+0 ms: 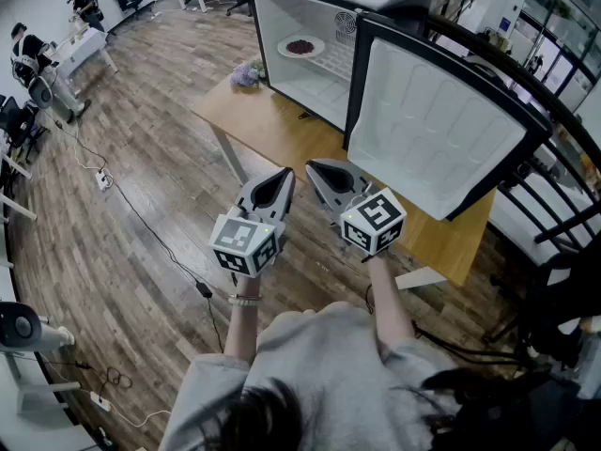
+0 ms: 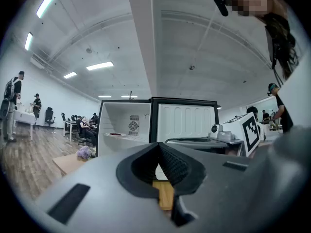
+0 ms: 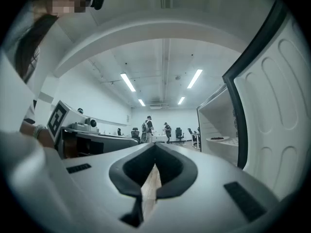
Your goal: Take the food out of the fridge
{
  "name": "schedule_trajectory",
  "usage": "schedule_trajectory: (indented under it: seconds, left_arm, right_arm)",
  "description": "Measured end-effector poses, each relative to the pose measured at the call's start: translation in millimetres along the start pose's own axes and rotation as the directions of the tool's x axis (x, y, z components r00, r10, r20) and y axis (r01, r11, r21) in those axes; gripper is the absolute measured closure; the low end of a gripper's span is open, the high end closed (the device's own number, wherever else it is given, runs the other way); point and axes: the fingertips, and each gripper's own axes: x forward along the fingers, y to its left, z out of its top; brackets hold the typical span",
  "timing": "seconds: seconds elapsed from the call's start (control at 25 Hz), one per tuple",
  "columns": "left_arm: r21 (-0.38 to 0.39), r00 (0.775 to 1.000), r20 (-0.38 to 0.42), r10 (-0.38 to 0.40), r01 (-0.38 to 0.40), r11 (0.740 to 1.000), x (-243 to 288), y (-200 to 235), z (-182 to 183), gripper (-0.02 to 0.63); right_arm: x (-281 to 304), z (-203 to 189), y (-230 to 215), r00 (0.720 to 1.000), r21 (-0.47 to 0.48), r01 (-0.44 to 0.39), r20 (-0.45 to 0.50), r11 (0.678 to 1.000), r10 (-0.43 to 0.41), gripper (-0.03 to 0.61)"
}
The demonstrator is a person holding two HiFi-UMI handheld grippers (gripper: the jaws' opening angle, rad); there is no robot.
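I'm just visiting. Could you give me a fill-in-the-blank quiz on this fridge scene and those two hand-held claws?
1. The door of the fridge stands ___.
2. The plate of dark food rests ___ the fridge.
3. The flowers on the table are ___.
4. The left gripper and right gripper both have jaws ___, holding nothing.
Missing words: open; inside; purple; shut.

The dark food on the plate inside the fridge is too small to identify. The open door hides part of the fridge's inside and part of the table behind it.
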Motion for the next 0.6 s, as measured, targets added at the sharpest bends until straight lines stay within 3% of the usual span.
schedule_trajectory:
  seconds: [0.6]
  left_arm:
    - [0.007,1.0,0.005,0.001,-0.001,1.0,18,-3,-1,0.606]
  right_arm:
    - [-6,10,-20,0.999,0.025,0.002,0.038,1.0,-0.003,0.571]
